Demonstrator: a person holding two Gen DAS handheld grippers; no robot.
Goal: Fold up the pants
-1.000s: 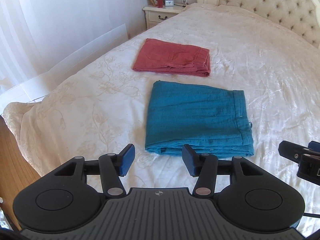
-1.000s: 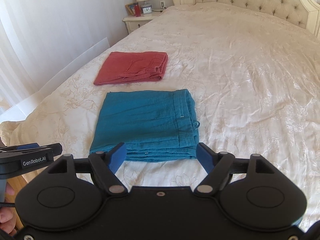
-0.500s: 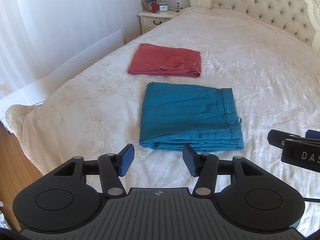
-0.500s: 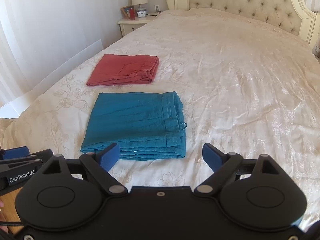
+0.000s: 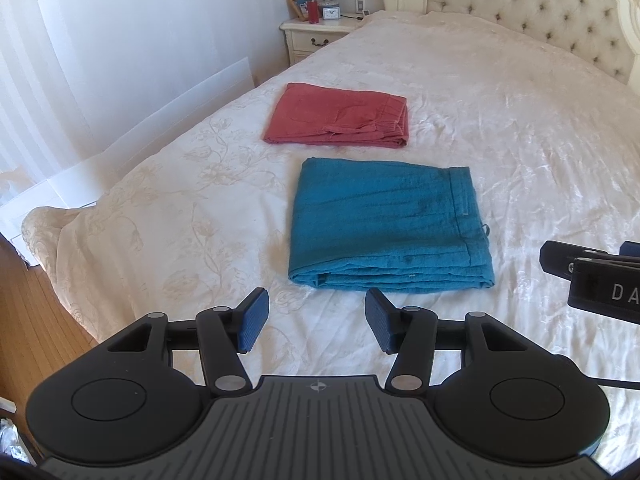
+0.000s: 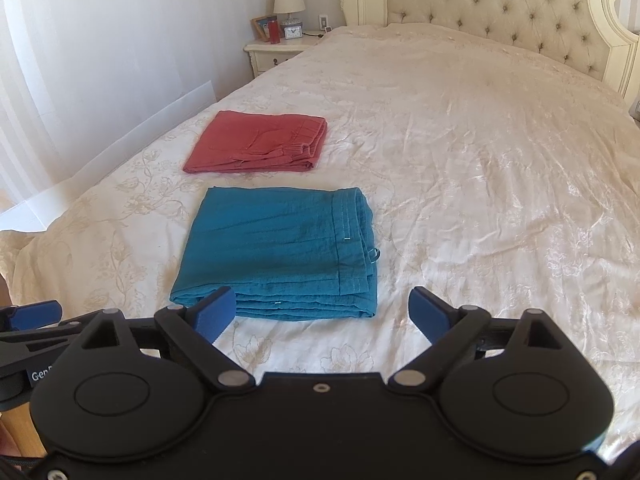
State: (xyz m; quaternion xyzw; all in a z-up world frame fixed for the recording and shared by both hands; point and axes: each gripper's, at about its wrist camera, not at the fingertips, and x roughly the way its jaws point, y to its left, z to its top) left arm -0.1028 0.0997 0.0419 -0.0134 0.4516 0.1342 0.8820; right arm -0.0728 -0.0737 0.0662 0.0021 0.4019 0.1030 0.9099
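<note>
The bed (image 6: 480, 160) spread wide ahead of both grippers, its cream cover creased. Just beyond the right gripper (image 6: 324, 312), whose jaws had just been opening and stood wide with nothing between them, lay the teal pants (image 6: 280, 248), folded into a flat stack. The left gripper (image 5: 316, 320) hung half apart and empty, the stack just ahead of it. The cloth looked light, soft and limp; pinching every layer at the near edge (image 6: 304, 304) would probably keep the stack from slipping open.
</note>
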